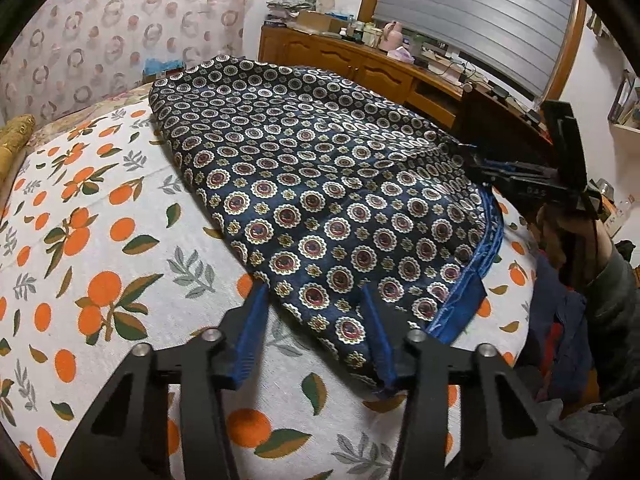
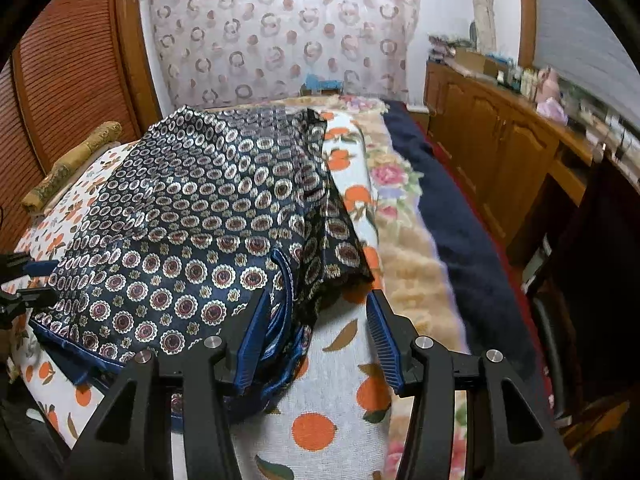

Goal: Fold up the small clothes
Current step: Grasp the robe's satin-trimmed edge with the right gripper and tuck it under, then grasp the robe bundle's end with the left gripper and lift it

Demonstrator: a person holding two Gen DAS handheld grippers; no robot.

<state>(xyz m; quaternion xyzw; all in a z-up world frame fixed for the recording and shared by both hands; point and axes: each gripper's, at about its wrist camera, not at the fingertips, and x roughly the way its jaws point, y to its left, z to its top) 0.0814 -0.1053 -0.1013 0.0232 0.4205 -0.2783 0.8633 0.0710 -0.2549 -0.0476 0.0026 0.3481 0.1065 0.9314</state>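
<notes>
A dark blue garment [image 1: 320, 184] printed with round medallions and edged with a blue hem lies spread on the orange-print bed sheet [image 1: 100, 240]. My left gripper [image 1: 314, 288] is open over its near corner. That corner lies flat between the two blue pads and is not pinched. In the right wrist view the same garment [image 2: 192, 220] has a folded-over right edge. My right gripper [image 2: 317, 294] is open there, its left pad against the blue hem and its right pad over bare sheet. Each gripper also shows in the other view: the right gripper [image 1: 476, 160] and the left gripper [image 2: 40, 282].
A person's sleeve [image 1: 612, 288] holds the right gripper beside a heap of dark clothes [image 1: 560, 320]. A wooden dresser [image 1: 360, 64] with clutter runs along the far wall. A floral blanket [image 2: 400, 240] and a dark blue cover [image 2: 460, 220] border the sheet; a gold bolster [image 2: 68, 164] lies left.
</notes>
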